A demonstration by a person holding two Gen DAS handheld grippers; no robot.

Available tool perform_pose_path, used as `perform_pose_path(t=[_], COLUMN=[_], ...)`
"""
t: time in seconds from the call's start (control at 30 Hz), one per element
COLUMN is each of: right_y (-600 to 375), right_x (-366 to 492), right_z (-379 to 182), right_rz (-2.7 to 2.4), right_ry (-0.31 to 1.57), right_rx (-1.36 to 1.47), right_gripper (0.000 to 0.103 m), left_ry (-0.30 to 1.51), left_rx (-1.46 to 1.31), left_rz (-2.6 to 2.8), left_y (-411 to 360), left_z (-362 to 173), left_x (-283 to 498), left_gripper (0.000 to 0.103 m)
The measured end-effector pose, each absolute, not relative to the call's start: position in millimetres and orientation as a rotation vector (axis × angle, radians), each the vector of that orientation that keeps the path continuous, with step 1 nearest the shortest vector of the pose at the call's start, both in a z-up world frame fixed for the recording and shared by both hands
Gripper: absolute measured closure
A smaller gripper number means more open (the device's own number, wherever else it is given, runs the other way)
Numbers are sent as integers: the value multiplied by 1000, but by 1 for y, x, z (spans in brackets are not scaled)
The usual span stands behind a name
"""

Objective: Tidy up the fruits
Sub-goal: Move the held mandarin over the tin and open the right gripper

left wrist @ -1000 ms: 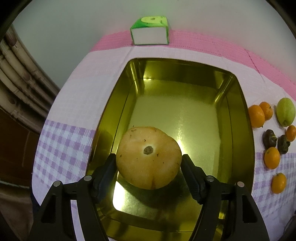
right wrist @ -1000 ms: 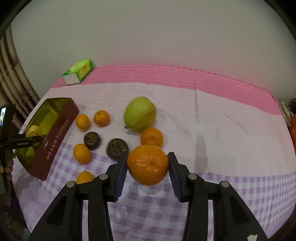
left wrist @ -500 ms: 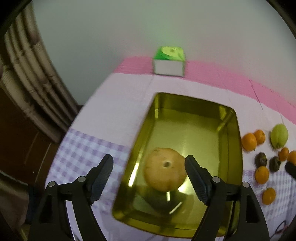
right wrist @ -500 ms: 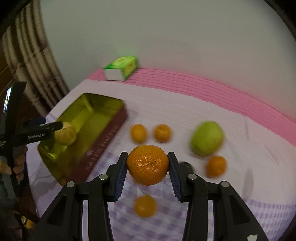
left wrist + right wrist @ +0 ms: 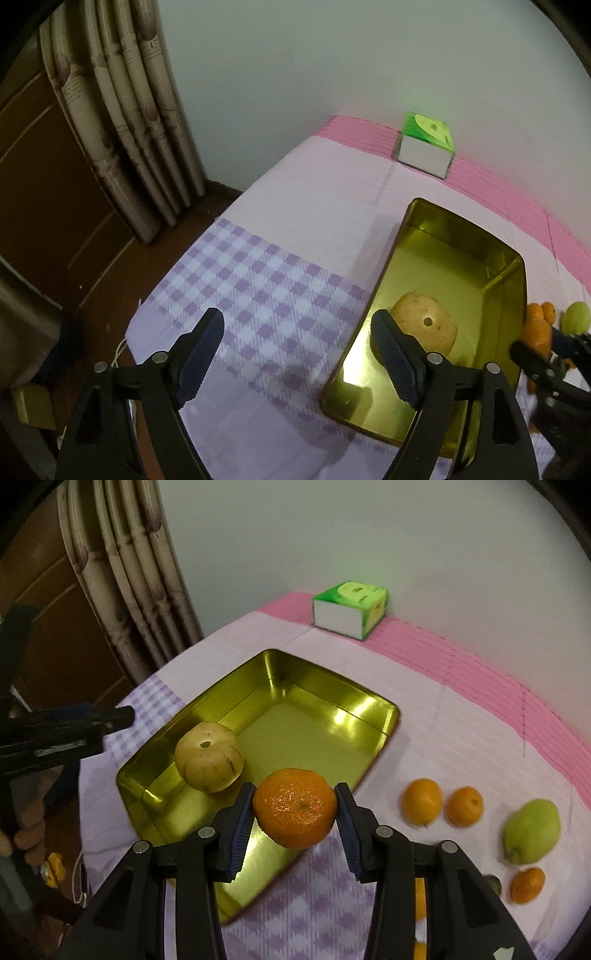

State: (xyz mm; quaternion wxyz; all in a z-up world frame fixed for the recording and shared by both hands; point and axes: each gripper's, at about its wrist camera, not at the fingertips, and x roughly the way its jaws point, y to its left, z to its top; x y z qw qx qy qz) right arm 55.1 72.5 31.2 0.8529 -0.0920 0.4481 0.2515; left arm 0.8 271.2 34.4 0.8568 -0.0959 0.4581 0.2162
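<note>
A: What did the left wrist view show?

B: The left tool point(image 5: 297, 350) hung wide open with nothing between its pads, over the purple-checked part of the tablecloth point(image 5: 258, 280) near the tabletop's left edge. Just to its right stood the gold tin point(image 5: 458, 236), with a pale yellow fruit point(image 5: 424, 328) lying inside at the near end. A green tissue box point(image 5: 426, 146) sat at the far edge, on the pink stripe. Small oranges and a green fruit showed beyond the tin's right wall, partly hidden.

A: And the right wrist view?

B: The right tool point(image 5: 294, 814) was clamped on a tangerine point(image 5: 294, 808), one pad on each side, held above the tin's point(image 5: 332, 686) near right rim. The pale yellow fruit point(image 5: 209, 757) rested in the tin's left near part. On the cloth to the right lay two small oranges point(image 5: 422, 800), a green pear-like fruit point(image 5: 532, 830) and another small orange point(image 5: 527, 885). The left tool point(image 5: 110, 720) showed at the left edge of the view, blurred.
</note>
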Motion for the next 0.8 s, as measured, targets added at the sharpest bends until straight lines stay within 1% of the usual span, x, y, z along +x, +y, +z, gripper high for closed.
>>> perform_pose_path(t=[0.33,0.8], right_y=[101,114], right_x=[73,83], right_z=[8,-13], right_rz=[533,513], right_ry=[985,1027], right_rx=[-258,-320], right_gripper=[63,63], left_ry=[976,987], left_rx=[-233,-235], left_rz=[501,493], left_y=[283,283], left_z=[29,25], left_x=[1,1], left_gripper=[21,21])
